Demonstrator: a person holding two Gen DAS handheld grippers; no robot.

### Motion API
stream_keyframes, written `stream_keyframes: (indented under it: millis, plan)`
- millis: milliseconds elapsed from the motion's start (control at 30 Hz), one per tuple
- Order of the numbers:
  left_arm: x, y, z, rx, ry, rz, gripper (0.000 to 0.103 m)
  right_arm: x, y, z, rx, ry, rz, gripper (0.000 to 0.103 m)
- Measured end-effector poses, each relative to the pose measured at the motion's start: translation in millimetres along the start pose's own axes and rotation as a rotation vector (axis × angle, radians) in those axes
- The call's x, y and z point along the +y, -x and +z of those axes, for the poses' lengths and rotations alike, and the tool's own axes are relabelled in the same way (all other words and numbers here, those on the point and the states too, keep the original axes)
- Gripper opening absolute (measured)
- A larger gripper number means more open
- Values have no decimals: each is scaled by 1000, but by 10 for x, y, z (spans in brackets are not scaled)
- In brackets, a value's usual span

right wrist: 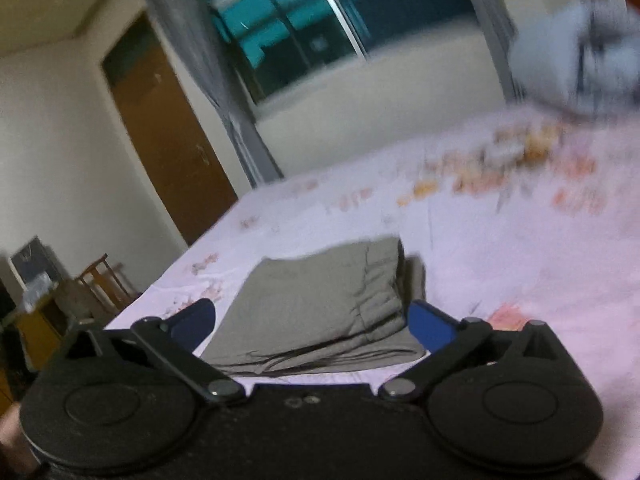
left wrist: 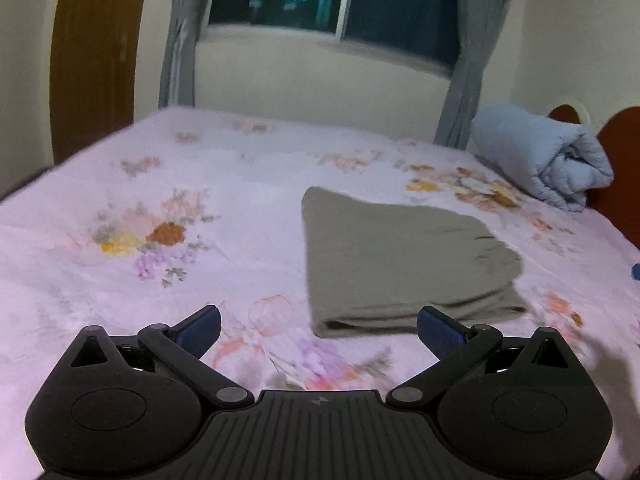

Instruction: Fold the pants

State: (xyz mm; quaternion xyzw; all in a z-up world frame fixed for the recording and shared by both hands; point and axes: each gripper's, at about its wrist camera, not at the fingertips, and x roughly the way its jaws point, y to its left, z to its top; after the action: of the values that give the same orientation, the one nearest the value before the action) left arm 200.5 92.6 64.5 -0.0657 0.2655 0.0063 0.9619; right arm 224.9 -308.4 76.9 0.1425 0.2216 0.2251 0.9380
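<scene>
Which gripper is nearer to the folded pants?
Right. The right gripper hangs open just before the folded pants; the left gripper, also open, sits farther back, off their left near corner.

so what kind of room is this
Most likely a bedroom in a home: a bed with a floral sheet, a rolled blue quilt by the headboard, a curtained window, a wooden door. Folded olive pants lie on the bed.

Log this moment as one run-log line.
olive-grey fabric pants: folded, flat on floral pink bedsheet | left tongs: open, empty | right tongs: open, empty
</scene>
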Motion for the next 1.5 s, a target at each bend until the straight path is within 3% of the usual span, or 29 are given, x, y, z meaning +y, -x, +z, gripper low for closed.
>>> stream_keyframes:
  millis: [267, 367, 500, 600, 800, 1500]
  plan:
    - [-372, 940, -569, -105, -35, 4, 103, 434, 597, -497, -111, 214, -186, 97]
    - [-465, 1218, -781, -130, -41, 11, 103, 506, 811, -735, -167, 217, -230, 97]
    - [-514, 1554, -1132, -207, -41, -15, 103, 523, 889, -955, -140, 156, -238, 97]
    - [-566, 1718, -1230, -275, -52, -31, 103, 608, 847, -1055, -116, 206, -284, 97]
    - [-531, 1691, -1217, -251, -47, 0, 103, 681, 869, -1087, -107, 226, -273, 97]
    - [-531, 1631, -1225, -259, -32, -6, 103, 771, 922, -1164, -78, 262, -261, 97]
